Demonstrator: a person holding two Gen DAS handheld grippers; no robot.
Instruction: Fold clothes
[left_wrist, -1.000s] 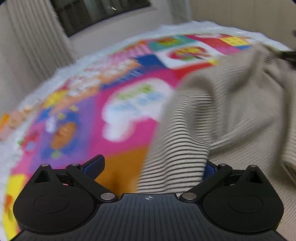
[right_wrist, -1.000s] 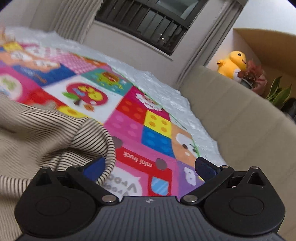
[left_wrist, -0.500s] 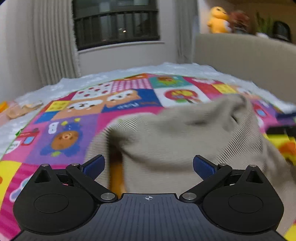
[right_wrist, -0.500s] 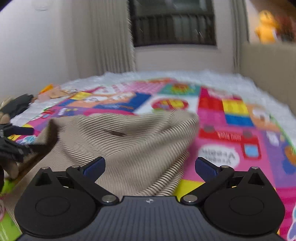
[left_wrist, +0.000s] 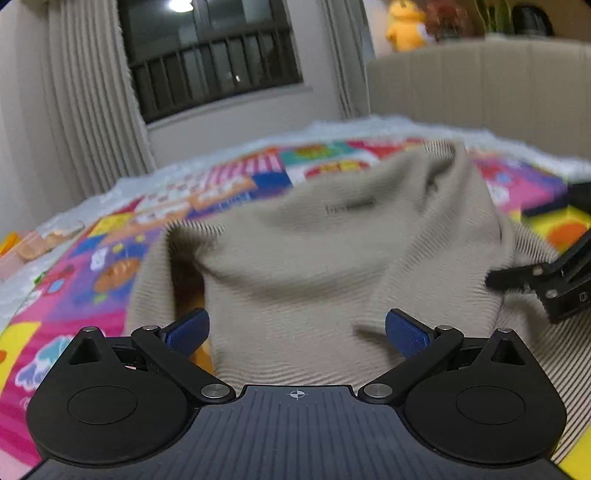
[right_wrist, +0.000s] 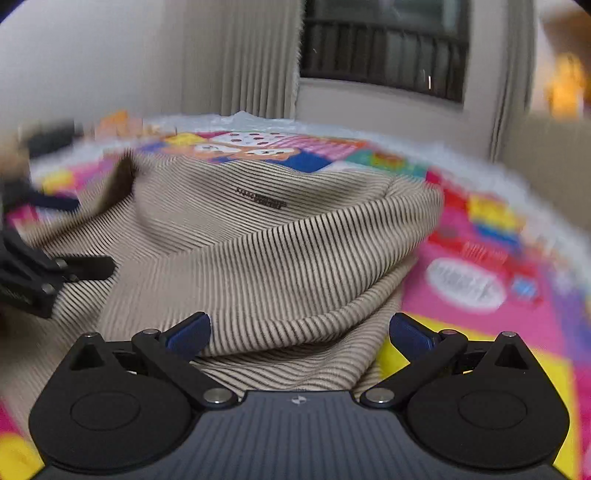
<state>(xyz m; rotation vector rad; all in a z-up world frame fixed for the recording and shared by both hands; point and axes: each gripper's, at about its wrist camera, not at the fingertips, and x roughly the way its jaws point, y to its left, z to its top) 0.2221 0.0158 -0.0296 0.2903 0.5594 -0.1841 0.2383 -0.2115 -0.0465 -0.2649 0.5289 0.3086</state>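
The mat (left_wrist: 88, 258), brightly patterned, carries the work; a curtain (left_wrist: 74, 92) and barred window (left_wrist: 207, 62) stand behind it. The shirt (right_wrist: 280, 251), beige with fine dark stripes, lies on the mat in a loose heap, not flat, with a rolled fold bulging toward your right claw (right_wrist: 299, 332) and a small printed label (right_wrist: 262, 197) facing up. Your left claw (left_wrist: 297, 330) is spread wide with nothing between its blue pads (left_wrist: 188, 330); cloth lies just ahead of it. Your right claw is equally wide and grips nothing; the rolled fold sits between and under its fingers. Each claw shows at the edge of the other's view, near the shirt's flanks. Judgement: no fold is yet set. Risks: closing on the bulge would likely catch several layers at once, dragging the heap rather than one edge; uneven grips would skew the fold line; the motion blur suggests speed, which may flick the cloth off line.
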